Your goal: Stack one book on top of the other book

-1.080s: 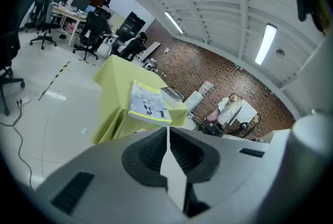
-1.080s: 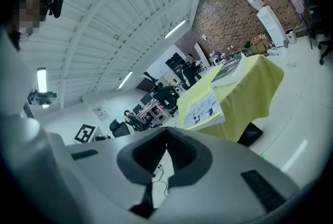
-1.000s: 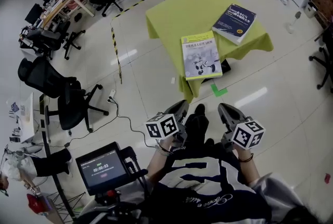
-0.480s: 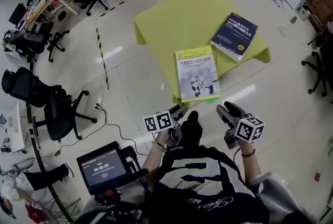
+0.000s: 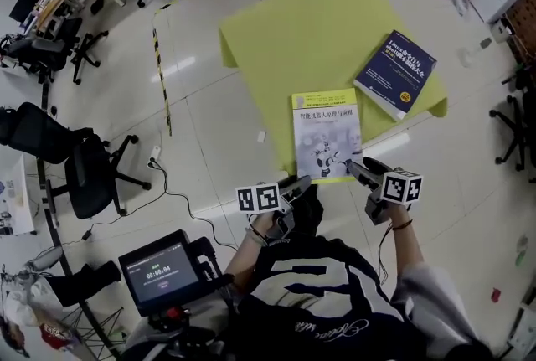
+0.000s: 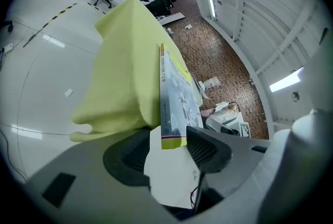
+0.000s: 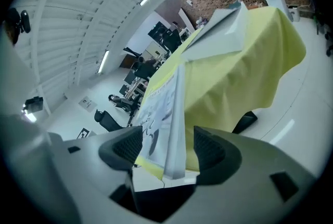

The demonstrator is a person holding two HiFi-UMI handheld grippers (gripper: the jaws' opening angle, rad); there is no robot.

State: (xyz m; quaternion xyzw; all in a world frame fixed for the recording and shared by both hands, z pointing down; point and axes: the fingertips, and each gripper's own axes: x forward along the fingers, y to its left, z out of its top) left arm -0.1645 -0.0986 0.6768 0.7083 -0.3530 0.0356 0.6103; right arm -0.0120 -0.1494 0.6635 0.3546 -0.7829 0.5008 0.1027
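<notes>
The head view alone takes in the whole table [image 5: 301, 24] under its yellow-green cloth, set cornerwise to the person, with office chairs [image 5: 75, 167] on the pale floor off to the left. On it lie both books, well apart. The blue book [image 5: 402, 74] sits near the right corner, turned at an angle. The white book [image 5: 326, 136] lies at the near corner, face up, with its long axis running straight away from the person and its title end farthest off. The gripper views look along the table edge instead and show the white book's near end jutting past the drooping cloth. The left gripper [image 5: 299, 182] is at that book's near left corner. Its own view shows the jaws spread wide, with the book's corner standing between the pads and clear of both, so nothing is grasped. The right gripper [image 5: 356, 168] is at the near right corner. Its jaws are opening, and its view shows the book's edge on end in the gap, with space on either side. From there the blue book appears only as a pale slab beyond, on the cloth.
</notes>
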